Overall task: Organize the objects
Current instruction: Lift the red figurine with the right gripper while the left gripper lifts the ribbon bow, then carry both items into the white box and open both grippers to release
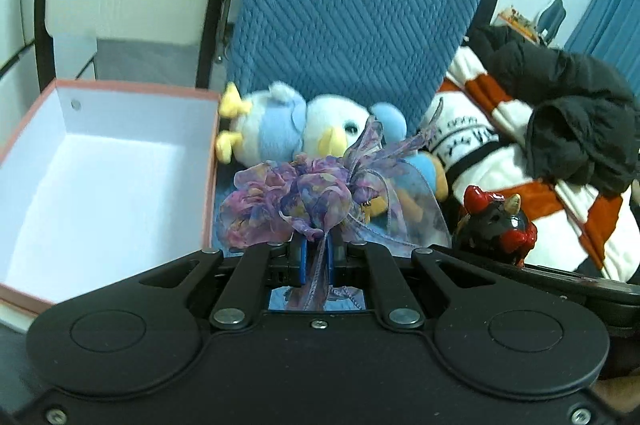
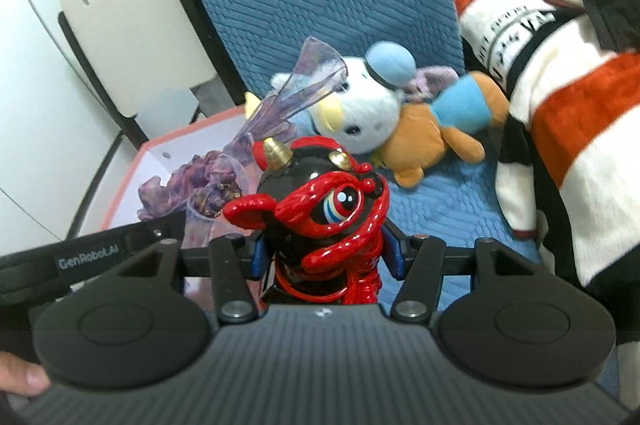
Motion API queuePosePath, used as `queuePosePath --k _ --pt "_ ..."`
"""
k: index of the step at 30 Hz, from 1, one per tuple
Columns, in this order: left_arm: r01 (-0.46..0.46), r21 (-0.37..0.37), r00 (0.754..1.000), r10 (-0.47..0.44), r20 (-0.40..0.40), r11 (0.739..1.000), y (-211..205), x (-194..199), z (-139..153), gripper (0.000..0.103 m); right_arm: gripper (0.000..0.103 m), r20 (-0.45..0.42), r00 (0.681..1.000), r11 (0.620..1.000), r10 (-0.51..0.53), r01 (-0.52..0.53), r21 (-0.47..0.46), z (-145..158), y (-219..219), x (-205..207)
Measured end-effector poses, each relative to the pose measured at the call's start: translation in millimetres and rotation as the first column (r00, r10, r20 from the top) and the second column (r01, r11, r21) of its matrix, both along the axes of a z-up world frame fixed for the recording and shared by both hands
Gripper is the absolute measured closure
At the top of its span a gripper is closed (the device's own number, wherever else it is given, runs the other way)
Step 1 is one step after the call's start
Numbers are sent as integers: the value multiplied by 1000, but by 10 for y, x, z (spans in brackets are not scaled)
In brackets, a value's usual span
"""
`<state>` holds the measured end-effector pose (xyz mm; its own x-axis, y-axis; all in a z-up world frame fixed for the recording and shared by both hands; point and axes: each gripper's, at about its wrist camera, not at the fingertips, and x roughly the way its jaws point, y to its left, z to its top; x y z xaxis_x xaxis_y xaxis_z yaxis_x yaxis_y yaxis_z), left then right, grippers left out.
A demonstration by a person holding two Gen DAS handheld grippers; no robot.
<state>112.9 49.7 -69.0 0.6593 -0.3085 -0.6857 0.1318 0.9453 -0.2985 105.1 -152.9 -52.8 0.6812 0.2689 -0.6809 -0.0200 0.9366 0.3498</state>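
Left wrist view shows a blue quilted cushion (image 1: 360,5) behind a pink-rimmed open box (image 1: 48,129) at left. Just beside the box lies a pale blue plush bird (image 1: 280,129), with an orange plush bear (image 2: 432,141) against it. The left tool (image 1: 316,257) pinches a purple ribbon bow (image 1: 288,201) above the bedding. The right tool (image 2: 326,257) clamps a red and black figurine (image 2: 324,209).
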Motion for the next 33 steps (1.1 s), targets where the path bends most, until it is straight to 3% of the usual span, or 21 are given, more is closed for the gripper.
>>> queuePosePath --k 9,18,26,33 --pt "-59 -39 996 61 59 997 549 180 468 95 45 60 997 999 49 -48 -4 467 285 297" --pt "-133 -45 986 137 92 990 1287 347 704 95 45 107 986 992 126 -128 10 771 876 566" --pt "-179 -32 980 181 87 983 1861 450 652 95 45 111 973 980 200 -198 -28 798 1512 748" --pt "-202 -13 979 203 14 979 2223 638 293 95 45 28 974 975 223 -223 15 469 1868 954"
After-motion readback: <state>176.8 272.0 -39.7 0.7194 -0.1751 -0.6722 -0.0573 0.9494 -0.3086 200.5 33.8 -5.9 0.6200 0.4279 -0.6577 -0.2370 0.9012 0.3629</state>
